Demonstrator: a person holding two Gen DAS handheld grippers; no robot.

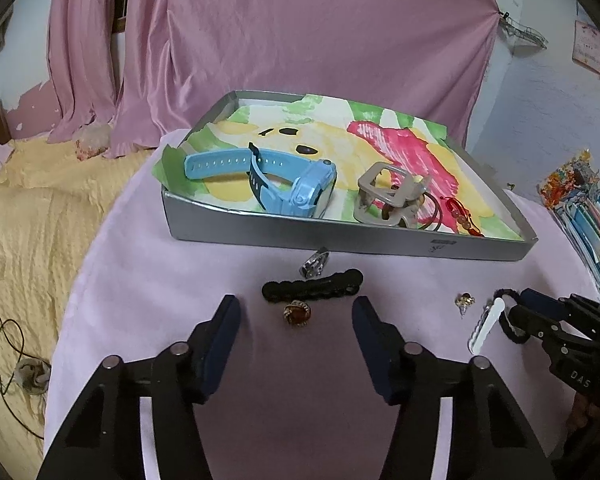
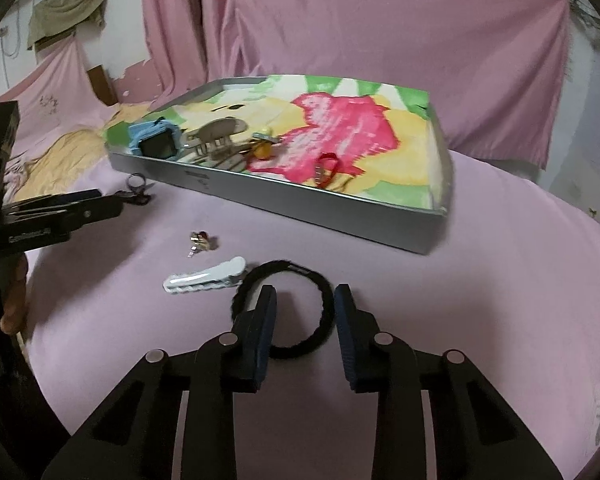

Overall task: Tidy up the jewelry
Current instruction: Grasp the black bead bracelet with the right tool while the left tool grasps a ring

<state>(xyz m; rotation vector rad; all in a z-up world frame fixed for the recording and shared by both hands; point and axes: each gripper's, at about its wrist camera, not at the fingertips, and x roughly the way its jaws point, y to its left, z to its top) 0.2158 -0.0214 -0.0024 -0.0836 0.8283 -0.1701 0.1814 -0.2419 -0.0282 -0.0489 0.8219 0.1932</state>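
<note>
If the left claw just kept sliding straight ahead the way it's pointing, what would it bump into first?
Most likely the amber ring, which lies just ahead between the open fingers of the left gripper. Right behind it sits the black hair clip, then the tray's front wall. Height above the cloth is unclear.

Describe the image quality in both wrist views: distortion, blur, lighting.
Left wrist view: strong fisheye bending of the grey tray, dark vignette corners, soft dim light, amber ring fairly sharp. Right wrist view: same barrel distortion, the tray's near wall slightly smeared, black hair tie reasonably clear.
</note>
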